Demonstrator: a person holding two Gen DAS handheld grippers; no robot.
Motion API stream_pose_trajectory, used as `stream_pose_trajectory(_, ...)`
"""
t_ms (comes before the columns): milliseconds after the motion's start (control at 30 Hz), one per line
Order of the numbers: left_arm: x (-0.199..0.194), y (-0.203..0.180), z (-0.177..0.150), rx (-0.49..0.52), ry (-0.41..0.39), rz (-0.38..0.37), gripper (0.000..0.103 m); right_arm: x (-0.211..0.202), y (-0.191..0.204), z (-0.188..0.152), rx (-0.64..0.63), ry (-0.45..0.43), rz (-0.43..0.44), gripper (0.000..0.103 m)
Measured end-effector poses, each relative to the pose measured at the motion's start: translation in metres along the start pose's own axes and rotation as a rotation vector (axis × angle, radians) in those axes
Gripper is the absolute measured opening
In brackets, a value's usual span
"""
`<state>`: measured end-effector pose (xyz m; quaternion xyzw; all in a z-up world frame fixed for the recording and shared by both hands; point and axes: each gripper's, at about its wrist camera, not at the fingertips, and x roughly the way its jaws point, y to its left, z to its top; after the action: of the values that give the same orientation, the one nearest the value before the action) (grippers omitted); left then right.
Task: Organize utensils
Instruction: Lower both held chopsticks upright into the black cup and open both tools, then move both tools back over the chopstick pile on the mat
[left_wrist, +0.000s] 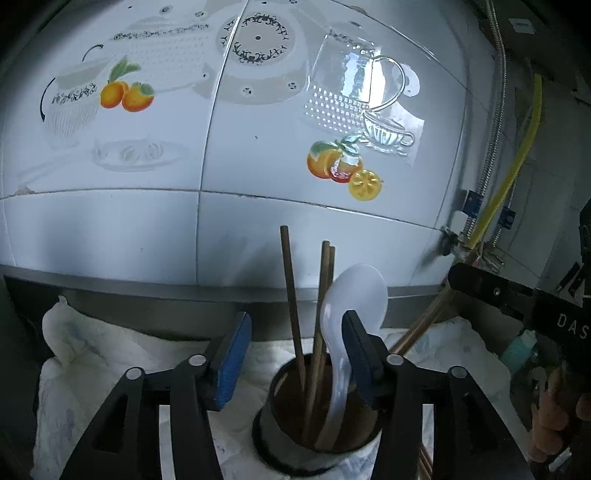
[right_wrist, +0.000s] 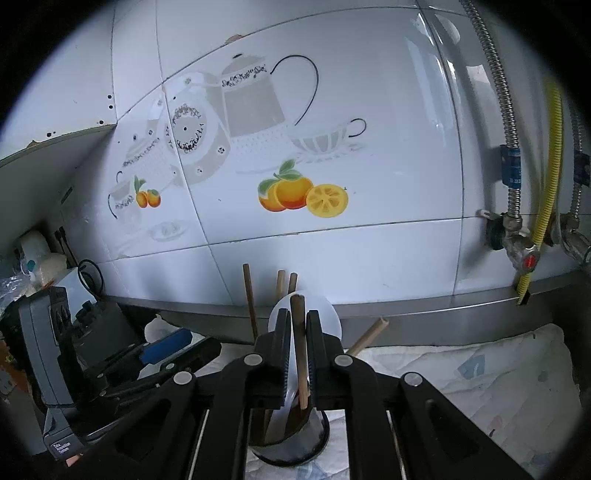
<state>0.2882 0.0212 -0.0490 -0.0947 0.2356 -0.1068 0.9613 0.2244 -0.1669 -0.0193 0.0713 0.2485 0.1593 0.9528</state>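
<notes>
Left wrist view: left gripper (left_wrist: 295, 354) jaws wide apart, holding nothing; holder cup (left_wrist: 317, 439) sits between and just below pads, on white cloth (left_wrist: 110, 354) near worktop back edge; white spoon (left_wrist: 351, 314) and chopsticks (left_wrist: 291, 295) upright inside; keep clear of cup, don't nudge rim.

Right wrist view: right gripper (right_wrist: 298, 354) clamped on single chopstick (right_wrist: 298, 343), directly over cup; lower straight, tip inside rim, then release; another stick (right_wrist: 369, 334) leans beyond cup, right of jaws.

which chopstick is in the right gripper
The chopstick pinched upright between the right gripper fingers, above the holder cup; the other chopsticks stand free in the cup.
</notes>
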Motion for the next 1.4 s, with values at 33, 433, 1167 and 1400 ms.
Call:
stream_pose_trajectory(33,-0.002,-0.001,-0.001,-0.002,0.014,0.000,0.059,-0.001,0.000,0.000,-0.001,0.001,-0.003,0.013)
stream_pose_trajectory(433,-0.022,-0.018,-0.018,-0.001,0.075,-0.005,0.059,-0.028,-0.003,-0.003,0.001,-0.013,-0.016,0.033)
stream_pose_trajectory(1167,-0.039,-0.056,-0.064,0.067,0.199,-0.075,0.059,-0.061,-0.066,-0.062,0.108,0.137,-0.130,0.033)
stream_pose_trajectory(1400,-0.019,-0.069,-0.085,0.098,0.282,-0.100,0.059,-0.048,-0.082,-0.086,0.148,0.221,-0.152,0.033)
